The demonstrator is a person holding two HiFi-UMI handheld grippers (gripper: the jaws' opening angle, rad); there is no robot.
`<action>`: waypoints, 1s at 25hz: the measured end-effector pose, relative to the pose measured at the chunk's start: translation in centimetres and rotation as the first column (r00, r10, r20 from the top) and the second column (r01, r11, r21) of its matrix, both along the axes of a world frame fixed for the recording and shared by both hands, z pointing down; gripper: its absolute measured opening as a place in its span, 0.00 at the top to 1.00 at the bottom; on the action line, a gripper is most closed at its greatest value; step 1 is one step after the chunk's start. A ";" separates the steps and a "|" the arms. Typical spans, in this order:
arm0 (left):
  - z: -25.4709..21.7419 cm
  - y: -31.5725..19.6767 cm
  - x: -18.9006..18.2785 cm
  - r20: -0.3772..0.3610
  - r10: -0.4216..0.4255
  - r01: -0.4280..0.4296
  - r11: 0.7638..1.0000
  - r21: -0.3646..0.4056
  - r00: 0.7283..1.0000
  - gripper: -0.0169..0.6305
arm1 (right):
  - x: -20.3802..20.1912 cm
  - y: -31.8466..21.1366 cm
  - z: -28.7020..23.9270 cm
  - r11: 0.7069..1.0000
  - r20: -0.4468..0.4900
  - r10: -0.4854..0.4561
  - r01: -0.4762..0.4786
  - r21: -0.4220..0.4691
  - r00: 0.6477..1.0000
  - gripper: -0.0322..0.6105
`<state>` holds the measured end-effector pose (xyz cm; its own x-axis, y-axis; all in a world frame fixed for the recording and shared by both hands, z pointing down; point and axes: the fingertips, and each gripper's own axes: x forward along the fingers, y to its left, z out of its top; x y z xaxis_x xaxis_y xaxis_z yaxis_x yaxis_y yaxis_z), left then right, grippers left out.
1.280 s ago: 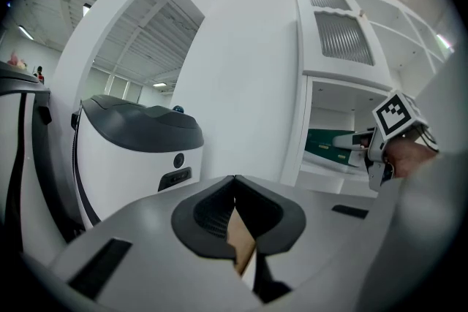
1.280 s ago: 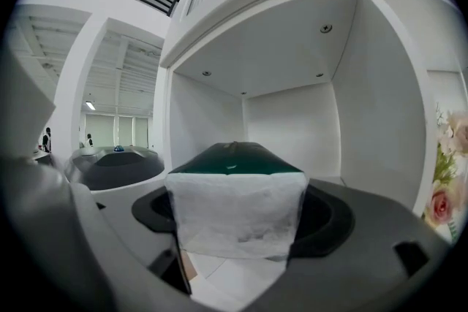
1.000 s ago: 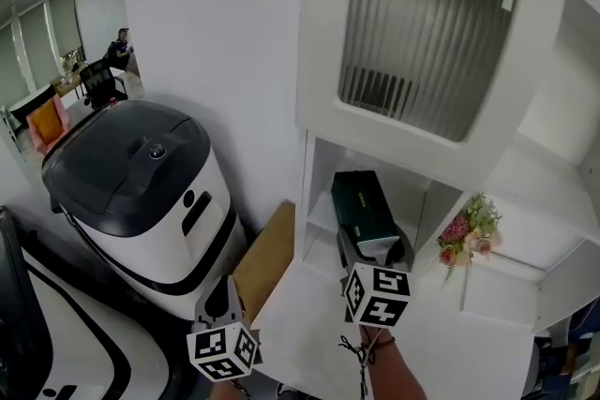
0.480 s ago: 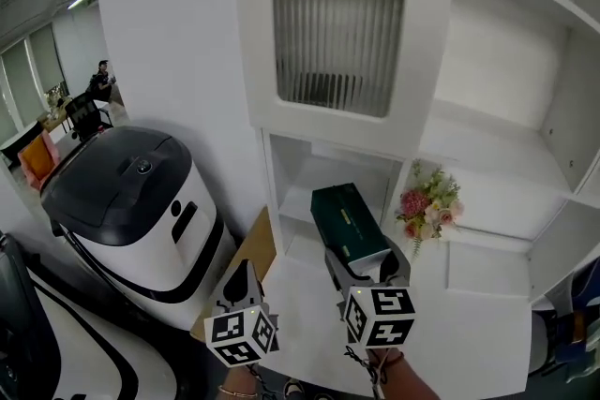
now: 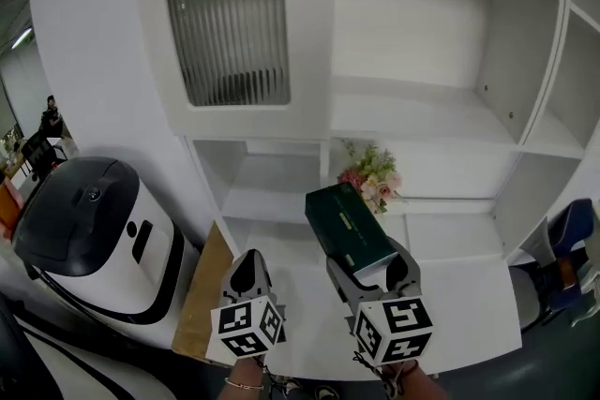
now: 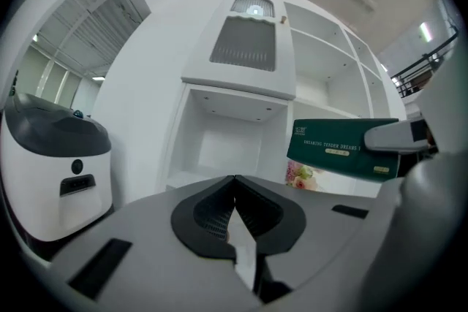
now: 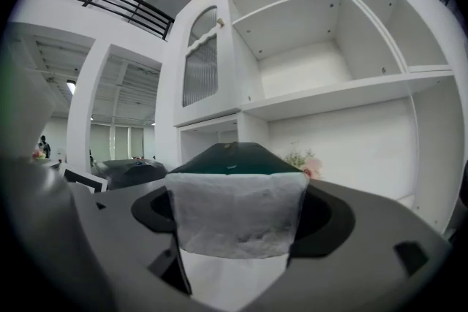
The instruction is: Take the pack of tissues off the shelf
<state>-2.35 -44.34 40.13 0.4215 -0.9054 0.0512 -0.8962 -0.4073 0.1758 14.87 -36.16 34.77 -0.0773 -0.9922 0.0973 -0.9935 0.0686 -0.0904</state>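
I am guiding two hand-held grippers in front of a white shelf unit (image 5: 422,136). The right gripper (image 5: 373,265) is clamped on the near end of the pack of tissues (image 5: 349,225), a dark green pack with a white end; its jaws stand wide, one on each side. The pack is off the shelf, in the air above the unit's low front ledge, its far end pointing up and left towards the bottom edge of the ribbed cabinet door (image 5: 230,23). A small bunch of flowers (image 5: 372,178) stands just behind it at the front edge of a lower compartment. To finish this step well, I judge I should hold the squeeze even so the soft pack does not slip or sag, carry it level, and draw it straight towards me, clear of the flowers and the shelf's upright. The left gripper (image 5: 248,269) has its jaws closed together with nothing between them. It sits beside the right one, to its left and apart from the pack. Both grippers point roughly level at the shelf, marker cubes nearest me. A black-and-white machine (image 5: 84,220) stands off to the left.
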 end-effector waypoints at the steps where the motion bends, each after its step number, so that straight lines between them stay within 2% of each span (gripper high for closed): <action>1: 0.0 0.0 1.2 0.001 0.025 -0.025 1.000 0.001 1.000 0.95 | 1.1 0.5 0.0 1.000 0.002 0.028 -0.028 0.000 1.000 0.30; 7: -0.4 0.4 7.6 0.008 0.163 -0.163 0.987 0.009 0.987 0.95 | 7.9 3.5 0.6 0.976 0.022 0.217 -0.217 0.001 0.976 0.30; 15: -0.4 0.6 12.5 0.026 0.276 -0.277 0.961 0.016 0.961 0.95 | 15.7 7.2 2.5 0.886 0.037 0.464 -0.464 -0.010 0.885 0.30; 19: -0.3 0.3 13.6 0.030 0.298 -0.299 0.954 0.012 0.954 0.95 | 17.6 7.9 3.5 0.857 0.050 0.515 -0.515 -0.027 0.855 0.30; 25: -0.1 -0.3 14.1 0.036 0.310 -0.311 0.950 0.009 0.950 0.95 | 18.6 7.9 4.2 0.840 0.061 0.543 -0.542 -0.032 0.838 0.29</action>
